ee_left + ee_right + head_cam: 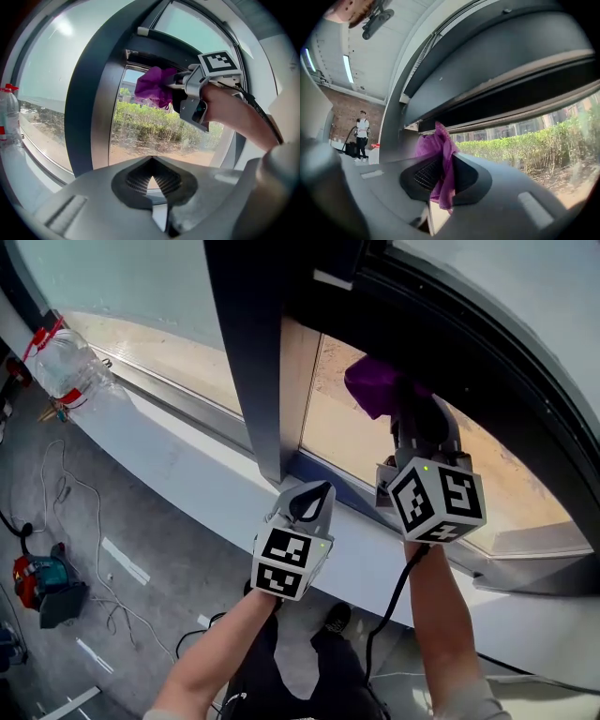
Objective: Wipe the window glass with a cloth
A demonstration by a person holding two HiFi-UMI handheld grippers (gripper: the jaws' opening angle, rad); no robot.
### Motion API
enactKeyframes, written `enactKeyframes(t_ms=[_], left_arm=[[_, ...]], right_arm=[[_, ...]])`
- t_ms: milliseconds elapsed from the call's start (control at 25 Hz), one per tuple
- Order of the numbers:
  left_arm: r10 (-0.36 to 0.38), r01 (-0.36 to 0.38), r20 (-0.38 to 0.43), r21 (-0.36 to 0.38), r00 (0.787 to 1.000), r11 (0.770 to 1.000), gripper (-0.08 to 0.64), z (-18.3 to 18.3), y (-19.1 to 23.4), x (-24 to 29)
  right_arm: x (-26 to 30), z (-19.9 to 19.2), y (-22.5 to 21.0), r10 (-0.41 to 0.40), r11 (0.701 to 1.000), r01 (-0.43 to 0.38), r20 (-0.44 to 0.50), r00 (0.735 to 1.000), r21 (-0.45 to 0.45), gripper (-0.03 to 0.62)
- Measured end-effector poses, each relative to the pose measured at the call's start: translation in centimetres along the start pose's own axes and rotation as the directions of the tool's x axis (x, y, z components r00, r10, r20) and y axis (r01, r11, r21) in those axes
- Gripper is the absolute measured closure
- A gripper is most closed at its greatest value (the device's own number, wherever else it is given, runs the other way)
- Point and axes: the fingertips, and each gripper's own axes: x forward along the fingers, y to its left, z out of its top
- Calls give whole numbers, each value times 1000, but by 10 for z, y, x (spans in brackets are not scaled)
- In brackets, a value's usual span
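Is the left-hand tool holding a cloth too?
No, the left gripper has its jaws shut on nothing; only the right gripper pinches the purple cloth.

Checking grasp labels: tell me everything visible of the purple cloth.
The purple fabric cloth looks soft, crumpled and bunched, with no print visible. The right gripper is shut on it. A fold is pinched between its jaws, a larger bunch sticks out past the tips and a shorter tail hangs behind them. It is raised to the upper part of the window glass, near the dark window frame. Whether it presses on the glass cannot be told. Nothing else touches it.
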Motion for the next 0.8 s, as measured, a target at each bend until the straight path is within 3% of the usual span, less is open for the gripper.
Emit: enactKeyframes(t_ms=[160, 360, 600, 800], left_arm=[[-3, 3, -10, -3, 1000, 1000, 560, -3, -4, 4], [4, -5, -41, -22, 999, 1000, 560, -21, -1, 11], [-3, 1, -66, -30, 998, 1000, 560, -40, -3, 28], [6, -10, -120, -38, 993, 999, 560, -73, 3, 39]], right_arm=[[-11, 16, -14, -18, 1000, 18, 64, 998, 12, 517], [-18, -2, -19, -11, 999, 13, 38, 999, -48, 517], [-21, -59, -25, 2, 997, -5, -47, 999, -71, 517], [-29, -135, -34, 2, 999, -9, -155, 988, -41, 517]])
